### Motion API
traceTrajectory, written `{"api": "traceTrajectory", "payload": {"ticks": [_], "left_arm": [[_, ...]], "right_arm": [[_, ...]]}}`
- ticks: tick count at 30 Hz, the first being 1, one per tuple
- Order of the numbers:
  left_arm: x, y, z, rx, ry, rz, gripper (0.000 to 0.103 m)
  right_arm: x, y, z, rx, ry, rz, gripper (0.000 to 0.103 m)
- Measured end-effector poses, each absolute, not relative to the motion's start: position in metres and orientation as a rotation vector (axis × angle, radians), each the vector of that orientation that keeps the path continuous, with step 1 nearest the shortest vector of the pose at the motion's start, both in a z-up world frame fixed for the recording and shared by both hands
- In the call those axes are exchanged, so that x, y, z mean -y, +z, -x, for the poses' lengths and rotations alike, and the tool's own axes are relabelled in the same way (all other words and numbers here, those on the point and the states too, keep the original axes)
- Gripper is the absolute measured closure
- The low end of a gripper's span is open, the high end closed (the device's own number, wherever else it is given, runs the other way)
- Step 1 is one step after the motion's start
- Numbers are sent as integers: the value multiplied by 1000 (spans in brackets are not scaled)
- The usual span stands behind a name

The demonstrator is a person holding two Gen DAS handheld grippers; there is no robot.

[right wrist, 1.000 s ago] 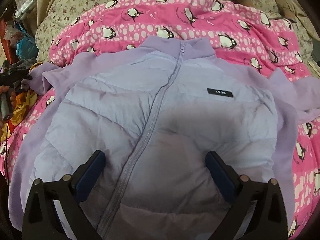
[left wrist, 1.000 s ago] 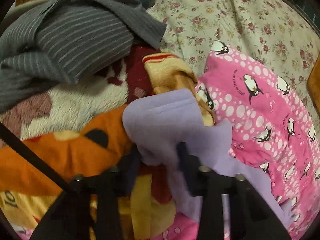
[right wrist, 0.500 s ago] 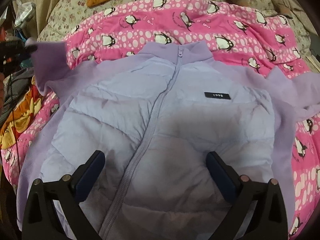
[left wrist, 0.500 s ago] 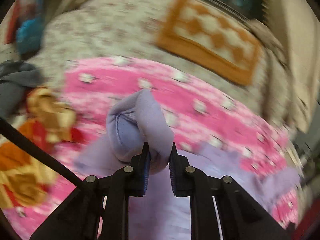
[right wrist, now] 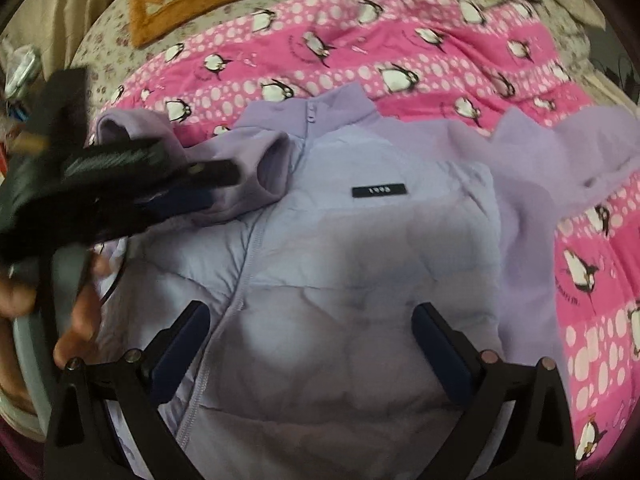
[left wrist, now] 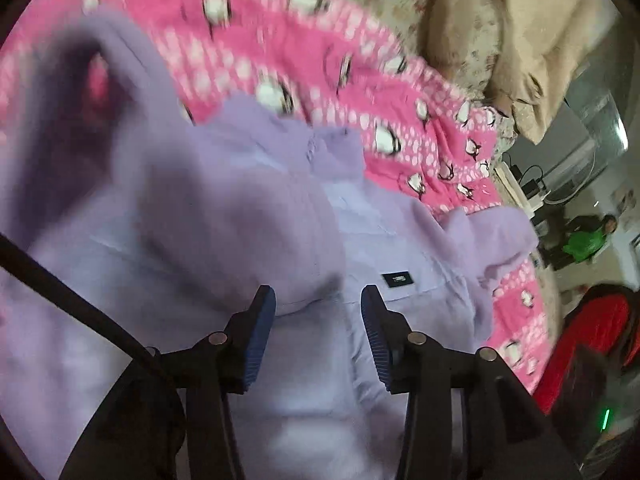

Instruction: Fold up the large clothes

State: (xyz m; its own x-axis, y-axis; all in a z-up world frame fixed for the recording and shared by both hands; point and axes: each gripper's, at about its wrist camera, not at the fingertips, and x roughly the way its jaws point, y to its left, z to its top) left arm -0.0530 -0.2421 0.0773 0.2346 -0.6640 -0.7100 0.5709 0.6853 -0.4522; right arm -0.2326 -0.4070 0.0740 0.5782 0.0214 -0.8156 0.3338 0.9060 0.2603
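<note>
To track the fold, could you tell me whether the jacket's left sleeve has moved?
Yes. The sleeve cuff swung off the penguin blanket onto the jacket's chest, near its zipper.

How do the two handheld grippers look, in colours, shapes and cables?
Both are black plastic frames with round metal pivot pins and two flat fingers with ribbed dark blue pads: left gripper, right gripper. A black cable runs diagonally beside the left one.

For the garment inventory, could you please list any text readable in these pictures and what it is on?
"1993", uncertain since the white digits are blurred: on the small black rectangular patch on the chest of the lilac quilted zip jacket.
Faint curved print on the pink penguin-pattern blanket: too small to read.
</note>
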Motion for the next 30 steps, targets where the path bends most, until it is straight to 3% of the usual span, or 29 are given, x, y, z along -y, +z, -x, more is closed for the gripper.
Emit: {"api": "traceTrajectory", "payload": {"ticks": [4, 12, 13, 15, 17, 20, 24, 30], "left_arm": [[195, 98, 62, -865, -594, -50, 84], [112, 47, -7, -1001, -227, 166, 84], [106, 39, -10, -1016, -227, 194, 84], [99, 26, -13, -1025, -249, 237, 84], [97, 25, -15, -1021, -256, 253, 84], [98, 25, -14, -1015, -256, 251, 84], [96, 25, -15, -1013, -248, 257, 84], [98, 25, -12, -1004, -242, 249, 84]], "right_arm": [[415, 84, 226, -941, -161, -463, 0], [431, 90, 122, -984, -157, -505, 0], [431, 80, 107, -1016, -143, -524, 4], [428, 55, 79, -1078, -109, -559, 32], [420, 42, 66, -1119, -88, -513, 76], [419, 67, 75, -1031, -89, -439, 89], [450, 114, 111, -873, -201, -370, 91], [500, 76, 120, -1020, -386, -361, 91]]}}
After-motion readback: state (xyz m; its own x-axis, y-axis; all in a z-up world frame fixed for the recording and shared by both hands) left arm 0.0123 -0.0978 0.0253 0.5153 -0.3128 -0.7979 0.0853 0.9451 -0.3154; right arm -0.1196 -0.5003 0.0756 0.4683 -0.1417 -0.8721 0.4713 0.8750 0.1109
